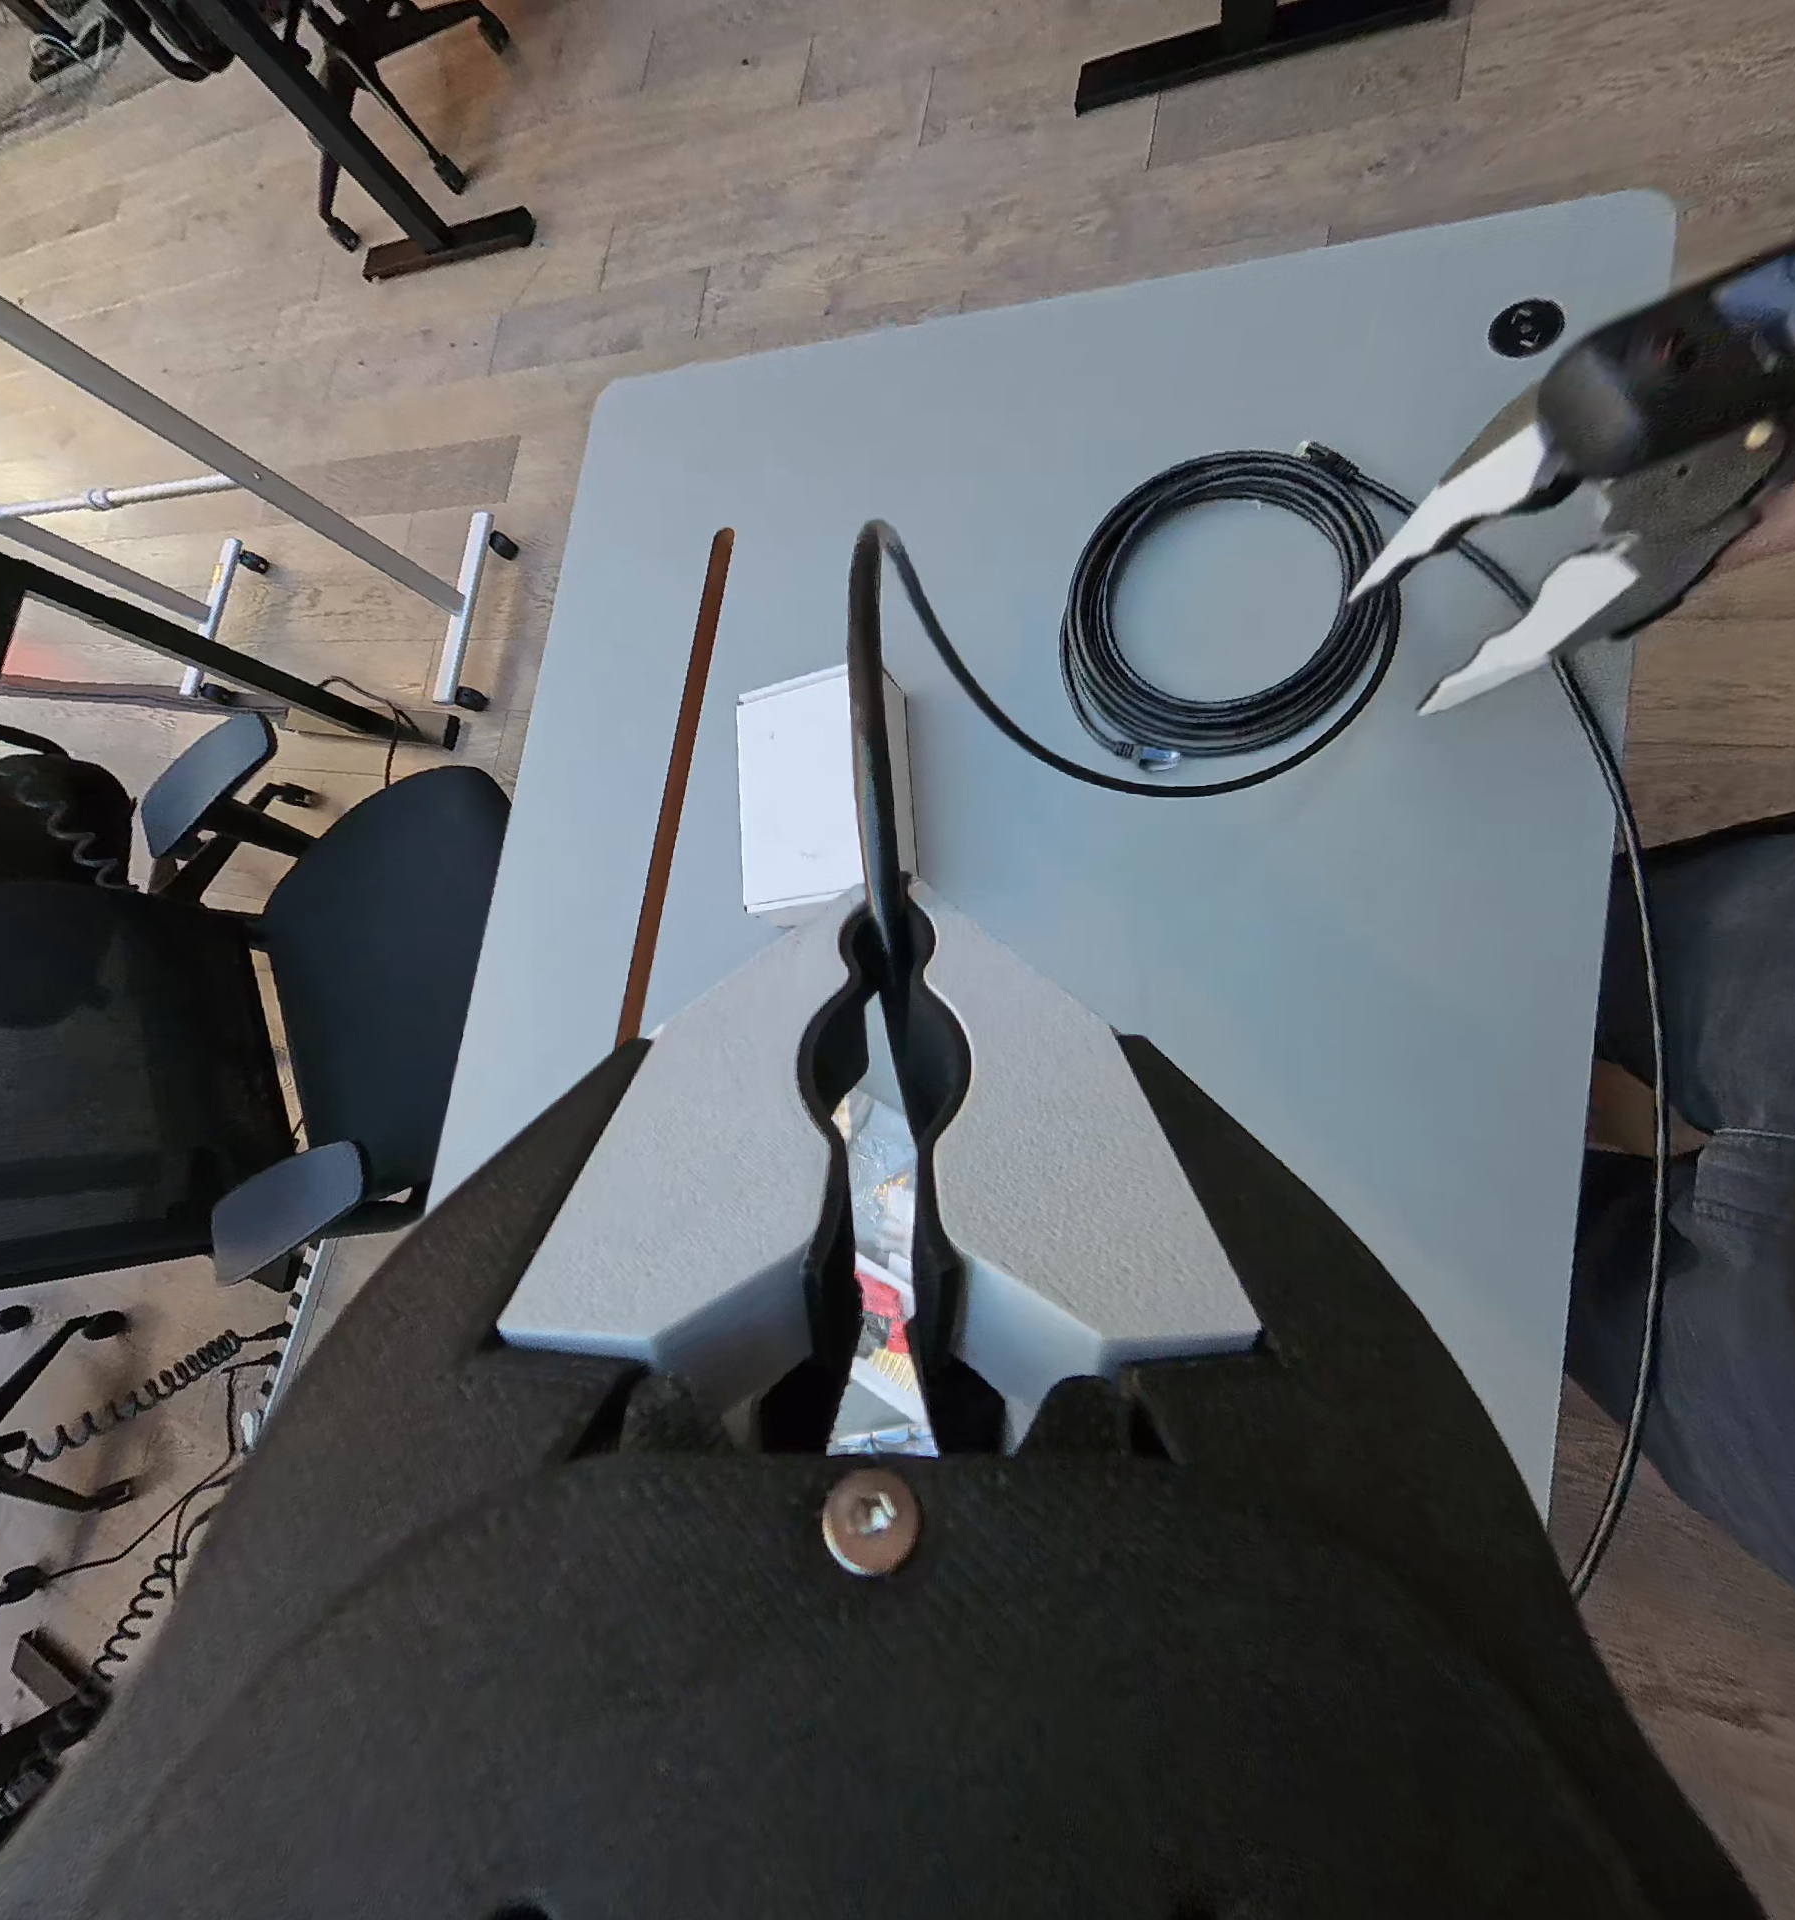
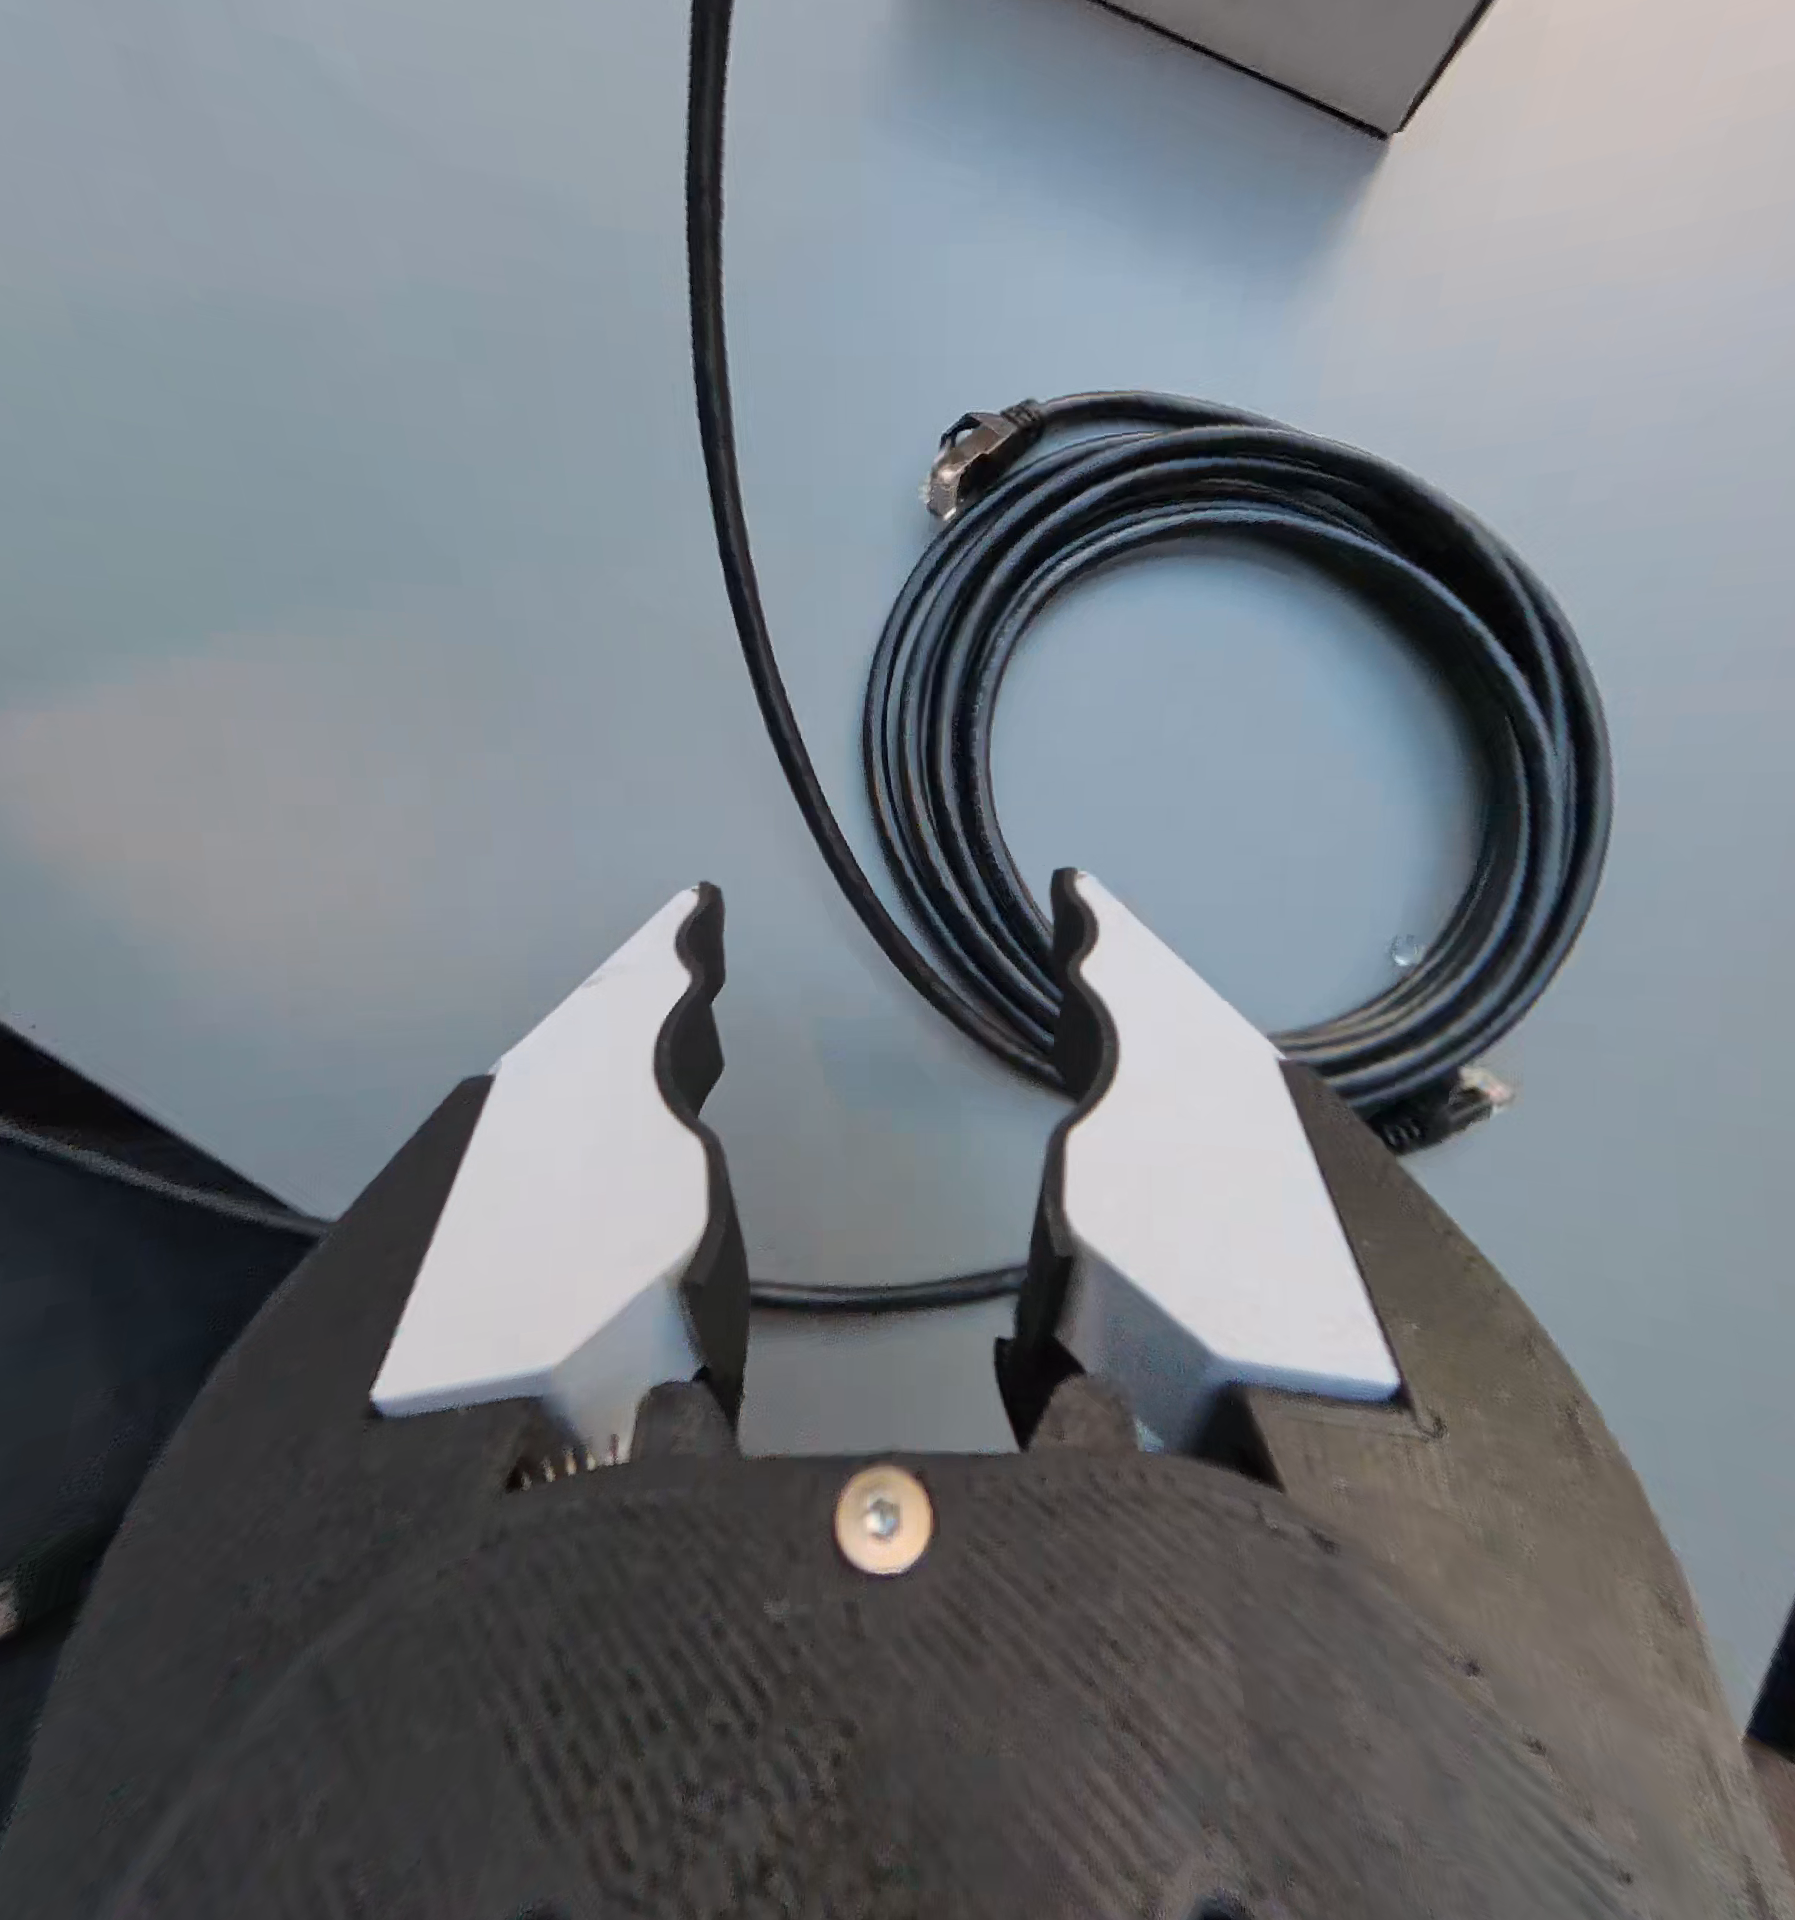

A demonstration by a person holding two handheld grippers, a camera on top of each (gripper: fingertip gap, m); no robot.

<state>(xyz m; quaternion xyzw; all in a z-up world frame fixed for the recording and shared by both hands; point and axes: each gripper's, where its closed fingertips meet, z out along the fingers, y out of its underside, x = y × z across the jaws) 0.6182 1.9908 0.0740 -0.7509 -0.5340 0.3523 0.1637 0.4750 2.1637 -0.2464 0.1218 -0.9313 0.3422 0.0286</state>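
My left gripper (image 1: 885, 914) is shut on a long black cable (image 1: 877, 665). The cable rises from the jaws, arcs over, runs across the grey table (image 1: 1236, 987) and off its right edge. A coiled black network cable (image 1: 1225, 603) lies flat at the far right of the table, with a plug at each end. My right gripper (image 1: 1392, 649) hangs open above that coil's right side. In the right wrist view the right gripper (image 2: 888, 899) is open and empty just above the coil (image 2: 1236, 727), with the long cable (image 2: 737, 582) passing between its fingertips below.
A white box (image 1: 799, 800) and a thin brown rod (image 1: 677, 779) lie on the table's left part; the box corner also shows in the right wrist view (image 2: 1371, 62). A black office chair (image 1: 249, 1018) stands left of the table. A person's leg in jeans (image 1: 1745, 1195) is at the right. One gripper's finger ends stand about 40 cm off the other's.
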